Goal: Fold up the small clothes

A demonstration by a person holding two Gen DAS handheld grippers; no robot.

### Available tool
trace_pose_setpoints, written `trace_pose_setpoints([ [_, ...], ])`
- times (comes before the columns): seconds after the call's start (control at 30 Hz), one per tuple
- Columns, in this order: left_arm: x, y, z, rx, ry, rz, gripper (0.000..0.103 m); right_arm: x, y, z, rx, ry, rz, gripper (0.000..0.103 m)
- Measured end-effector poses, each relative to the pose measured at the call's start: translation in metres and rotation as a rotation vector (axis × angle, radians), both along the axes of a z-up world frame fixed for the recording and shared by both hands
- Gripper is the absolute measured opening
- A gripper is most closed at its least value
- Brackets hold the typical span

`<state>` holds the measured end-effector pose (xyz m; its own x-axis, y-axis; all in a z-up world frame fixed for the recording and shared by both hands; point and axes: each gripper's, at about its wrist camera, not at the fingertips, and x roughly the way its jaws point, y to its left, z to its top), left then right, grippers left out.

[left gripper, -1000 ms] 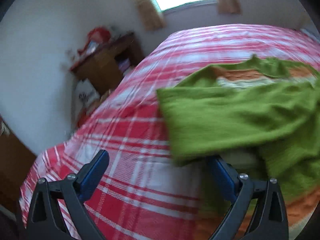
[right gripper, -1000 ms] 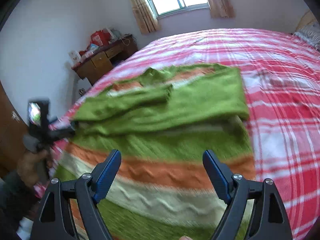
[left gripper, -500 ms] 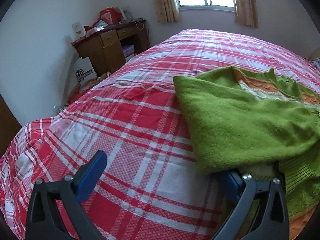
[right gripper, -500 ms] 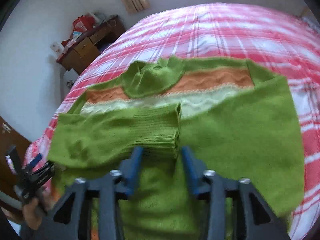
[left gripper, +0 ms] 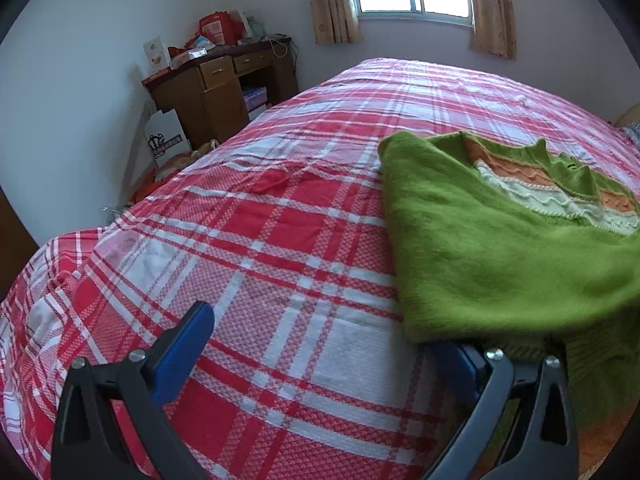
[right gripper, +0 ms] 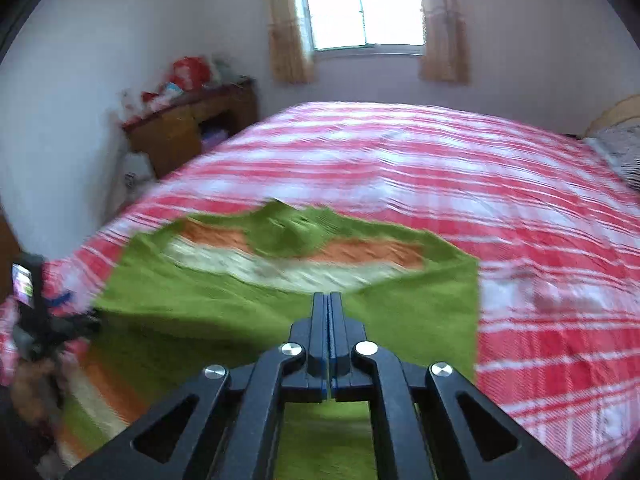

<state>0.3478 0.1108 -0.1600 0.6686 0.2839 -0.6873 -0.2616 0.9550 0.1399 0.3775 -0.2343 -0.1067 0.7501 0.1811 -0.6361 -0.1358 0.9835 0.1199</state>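
Right gripper (right gripper: 329,300) jaws newly together over one sweater (right gripper: 248,316).

- The right gripper (right gripper: 330,300) had its fingers wide apart a second ago; now they are pressed together over the green sweater (right gripper: 248,312).
- The right gripper has lifted, so more of the bed (right gripper: 520,200) shows past the sweater.
- The sweater's sleeves were folded across its middle.
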Motion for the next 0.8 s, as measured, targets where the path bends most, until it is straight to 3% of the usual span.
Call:
trace_pose_setpoints([
  [0.13, -0.007, -0.002, 0.002, 0.008, -0.007, 0.002, 0.103, -0.004, -0.017, -0.034, 0.081, 0.108, 0.005, 0.0],
  [0.27, -0.034, 0.007, 0.011, -0.053, -0.058, -0.028, 0.103, -0.012, -0.016, -0.032, 0.142, 0.111, 0.043, 0.003],
  [0.3, -0.04, 0.01, 0.013, -0.054, -0.078, -0.027, 0.103, -0.011, -0.015, -0.03, 0.166, 0.112, 0.057, 0.023],
  [0.33, -0.045, 0.012, 0.015, -0.042, -0.09, -0.016, 0.103, -0.009, -0.015, -0.028, 0.205, 0.121, 0.073, 0.067],
  [0.37, -0.049, 0.016, 0.016, -0.037, -0.094, -0.007, 0.103, -0.008, -0.016, -0.026, 0.244, 0.121, 0.078, 0.081],
  [0.4, -0.049, 0.019, 0.018, -0.043, -0.099, -0.004, 0.103, -0.004, -0.014, -0.024, 0.271, 0.124, 0.078, 0.084],
  [0.47, -0.048, 0.026, 0.024, -0.044, -0.11, 0.033, 0.103, 0.007, -0.001, -0.027, 0.249, 0.174, 0.09, 0.078],
  [0.53, -0.043, 0.032, 0.031, -0.059, -0.123, 0.05, 0.103, 0.023, 0.012, -0.04, 0.232, 0.256, 0.094, 0.036],
  [0.6, -0.034, 0.032, 0.037, -0.058, -0.113, 0.055, 0.103, 0.031, 0.02, -0.051, 0.218, 0.303, 0.094, 0.022],
  [0.63, -0.032, 0.031, 0.039, -0.055, -0.112, 0.055, 0.103, 0.03, 0.023, -0.047, 0.193, 0.277, 0.097, 0.01],
  [0.67, -0.03, 0.03, 0.041, -0.057, -0.111, 0.052, 0.103, 0.026, 0.024, -0.04, 0.184, 0.248, 0.103, 0.005],
  [0.8, -0.026, 0.023, 0.046, -0.063, -0.099, 0.027, 0.103, 0.004, 0.027, 0.002, 0.077, 0.078, 0.122, 0.004],
])
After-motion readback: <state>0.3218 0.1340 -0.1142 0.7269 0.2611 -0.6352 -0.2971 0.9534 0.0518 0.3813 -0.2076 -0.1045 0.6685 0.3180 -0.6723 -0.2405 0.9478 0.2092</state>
